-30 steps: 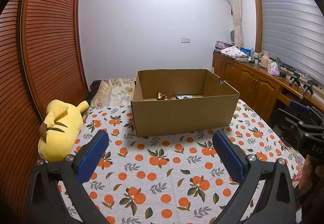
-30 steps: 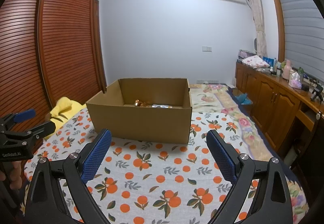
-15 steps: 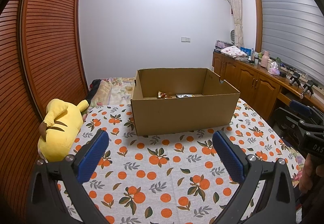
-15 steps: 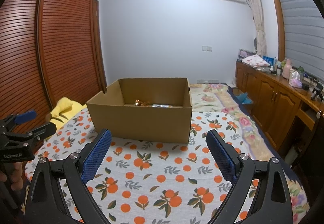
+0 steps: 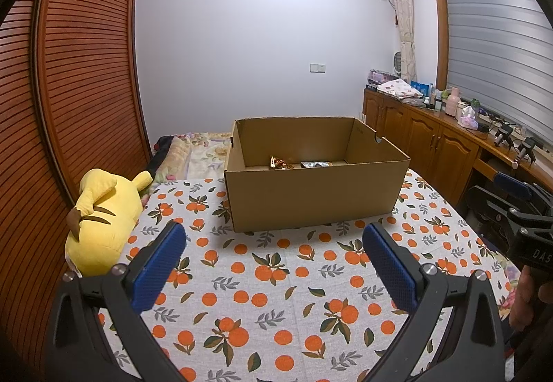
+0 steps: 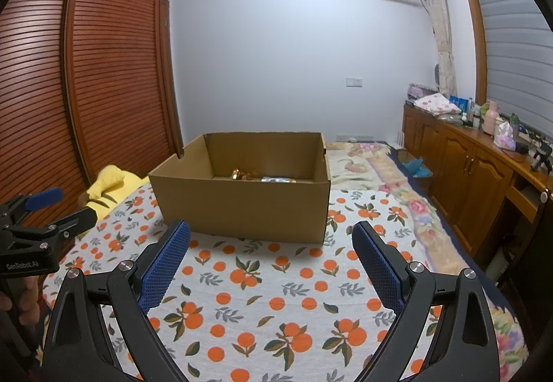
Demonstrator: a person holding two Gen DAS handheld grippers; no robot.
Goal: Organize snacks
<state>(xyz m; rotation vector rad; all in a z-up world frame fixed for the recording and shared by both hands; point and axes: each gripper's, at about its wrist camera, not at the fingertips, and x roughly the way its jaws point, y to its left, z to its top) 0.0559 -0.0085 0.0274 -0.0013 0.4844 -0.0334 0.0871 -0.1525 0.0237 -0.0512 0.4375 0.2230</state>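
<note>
A big brown cardboard box (image 5: pixel 316 195) sat on a bed with its top open. Its walls were flat and plain, and one side wall had a small cut-out notch in its top edge. Deep inside, near the back wall, lay two snacks. One was a crinkly gold wrapper (image 5: pixel 279 162) and the other was a shiny silver packet (image 5: pixel 316 164) just beside it. They were too small to read.

The bed was covered by a white cloth (image 5: pixel 276 282) with round orange fruits and green leaves printed all over it.

The left gripper (image 5: pixel 273 244) hung over the cloth in front of the box. Its two fingers were spread wide and held nothing. The fingers were black plastic with bumpy blue pads (image 5: pixel 157 266) and round silver screws. The right gripper (image 6: pixel 271 238) looked the same, spread wide with nothing in it, also in front of the box.

A soft yellow plush toy (image 5: pixel 102 223) lay at the left edge of the bed, next to a tall wooden wardrobe door (image 5: pixel 79 88) made of thin slats. Wooden cabinets (image 6: pixel 473 174) stood along the right wall.
</note>
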